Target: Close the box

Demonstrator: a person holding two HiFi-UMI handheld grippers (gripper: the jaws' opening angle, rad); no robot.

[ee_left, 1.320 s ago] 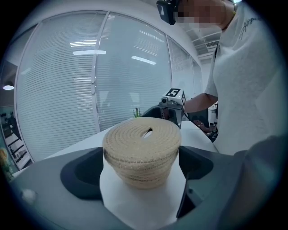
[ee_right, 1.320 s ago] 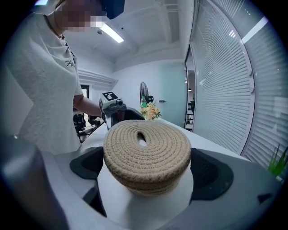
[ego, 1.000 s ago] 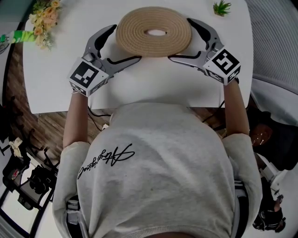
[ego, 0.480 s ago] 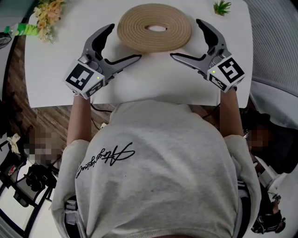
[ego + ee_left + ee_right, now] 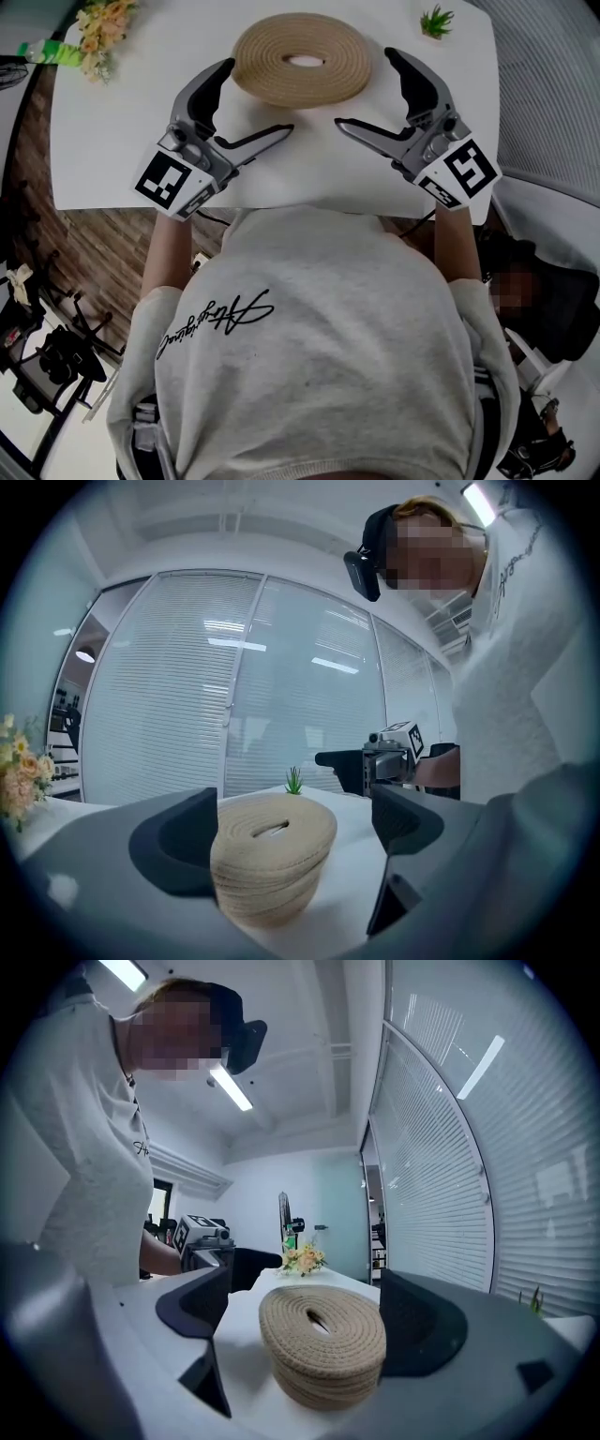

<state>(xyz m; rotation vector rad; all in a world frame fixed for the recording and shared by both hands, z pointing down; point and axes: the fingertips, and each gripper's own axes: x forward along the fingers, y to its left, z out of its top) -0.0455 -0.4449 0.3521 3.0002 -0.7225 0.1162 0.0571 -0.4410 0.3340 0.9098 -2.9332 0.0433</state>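
The woven rope box (image 5: 300,58) sits at the far middle of the white table (image 5: 112,141), upright, with its slotted top facing up. Your two grippers flank it from the near side, which suits a round thing that is best steadied from both sides at once.

Your left gripper (image 5: 260,97) stands released. Its jaws are spread wide, with the far one reaching along the box's left flank and the near one lying just near of it. In the left gripper view the box stands in the gap, but neither pad presses on it. Your right gripper (image 5: 364,86) mirrors this on the right. Its jaws are closing, yet they are well apart and clasp nothing. The box stands ahead of that opening, clear of both pads.

The top looks to be resting on the body already, so the box seems closed or nearly so. The seam is lost among the rope coils, though, so I can't say for certain that it is seated all round. If it sits proud anywhere, a light press from above would likely settle it. A squeeze from the sides could flex the soft wall instead.

The flowers (image 5: 98,33) at the far left corner and the small green plant (image 5: 436,21) at the far right stand well apart from your work.
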